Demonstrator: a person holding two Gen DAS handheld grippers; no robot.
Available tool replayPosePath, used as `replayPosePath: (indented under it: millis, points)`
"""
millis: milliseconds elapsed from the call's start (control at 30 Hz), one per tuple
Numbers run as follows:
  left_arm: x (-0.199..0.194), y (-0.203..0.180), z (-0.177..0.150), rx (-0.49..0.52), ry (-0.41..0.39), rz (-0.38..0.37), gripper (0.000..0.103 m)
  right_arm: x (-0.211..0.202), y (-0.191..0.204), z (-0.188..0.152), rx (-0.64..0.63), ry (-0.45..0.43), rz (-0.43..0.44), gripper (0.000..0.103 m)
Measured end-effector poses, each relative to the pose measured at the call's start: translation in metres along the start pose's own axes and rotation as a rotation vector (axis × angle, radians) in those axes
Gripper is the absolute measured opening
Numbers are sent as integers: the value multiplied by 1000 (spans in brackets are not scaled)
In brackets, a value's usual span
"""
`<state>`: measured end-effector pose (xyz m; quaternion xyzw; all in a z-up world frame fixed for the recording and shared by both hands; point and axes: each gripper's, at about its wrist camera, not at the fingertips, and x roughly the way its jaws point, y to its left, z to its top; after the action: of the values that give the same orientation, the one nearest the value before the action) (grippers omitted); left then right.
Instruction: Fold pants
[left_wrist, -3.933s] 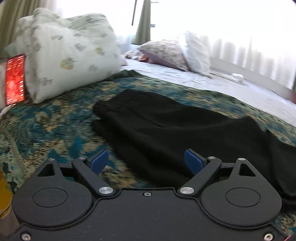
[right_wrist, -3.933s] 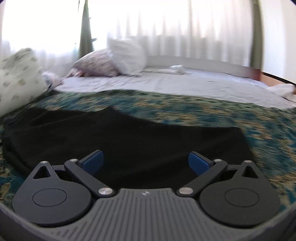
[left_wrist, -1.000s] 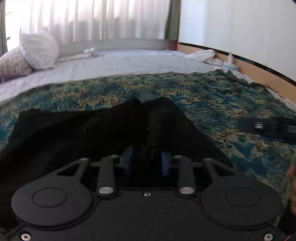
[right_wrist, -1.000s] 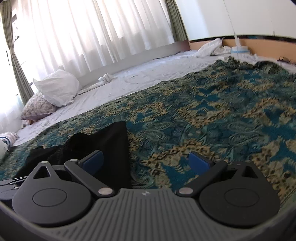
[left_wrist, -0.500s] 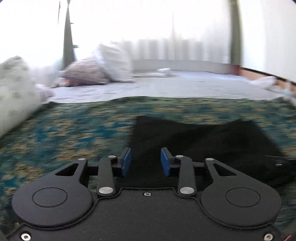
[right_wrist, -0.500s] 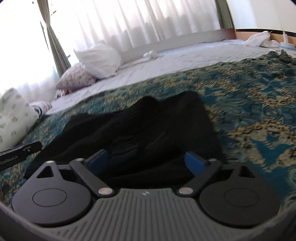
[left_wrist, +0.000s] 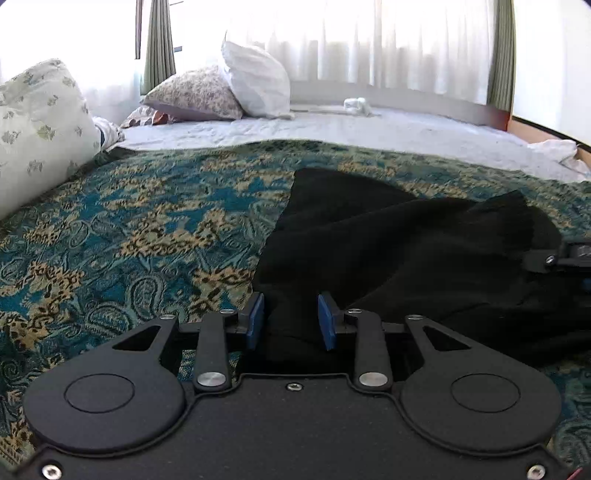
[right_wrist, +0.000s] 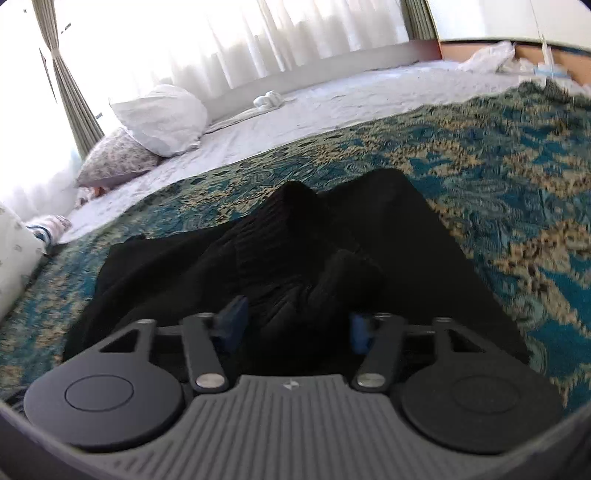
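I'm in a bedroom at home: big bed (left_wrist: 369, 129) with a teal paisley bedspread (left_wrist: 147, 229), pillows (left_wrist: 255, 81) piled by the sheer curtains (left_wrist: 388, 40), rumpled white sheet (right_wrist: 332, 107) behind.

The pants (left_wrist: 406, 251) lie on the bedspread (left_wrist: 129, 229), toward its right side in the left wrist view. Behind the bedspread lies a sheet (left_wrist: 332, 129). Two pillows (left_wrist: 229, 86) lean together at the sheet's far left. Another pillow (left_wrist: 33, 125) sits at the bedspread's left edge.
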<state>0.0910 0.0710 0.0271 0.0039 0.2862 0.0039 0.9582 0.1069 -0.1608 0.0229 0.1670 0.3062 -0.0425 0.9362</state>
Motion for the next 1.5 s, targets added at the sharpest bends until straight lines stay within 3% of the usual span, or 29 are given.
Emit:
replayPosePath:
  millis: [100,167,300,400,600,633,667,833,967,1033,1133,1300,1400,1500]
  points:
    - [-12,-3,5,-16,-24,-40,28,-5,-6,8,24,-17,-10,31]
    - [-22,-6,9,-10,-48,-79,28,-16,-14,13,44,-58,-21,30]
    - [-30,-18,9,54,-60,-121,28,-28,-31,14,50,-122,-110,29]
    - [-22,-25,2,86,-21,-123,29,-19,-48,10,61,-101,-164,31]
    - [-23,-27,-7,130,-3,-118,29,-17,-58,6,47,-104,-164,36]
    - [-25,-26,-7,138,1,-124,29,-19,-57,6,46,-112,-177,41]
    - [-27,-25,-6,147,6,-132,29,-22,-56,6,37,-127,-200,55]
    - [-35,-16,-5,165,47,-184,30,-44,-38,5,-56,-271,-307,71]
    - [-34,-10,-11,135,102,-214,31,-60,-14,2,-137,-334,-216,75]
    - [-34,-10,-17,136,136,-220,32,-59,-4,0,-158,-303,-108,76]
    - [-41,-10,-23,167,127,-220,32,-52,17,-12,-207,-223,42,76]
    - [-49,18,-3,50,109,-236,32,-33,64,-32,-308,-122,189,72]
    - [-45,35,22,5,60,-215,31,-19,86,-39,-321,-65,231,69]
    - [-30,34,50,22,21,-216,31,-4,99,-53,-339,-19,202,67]
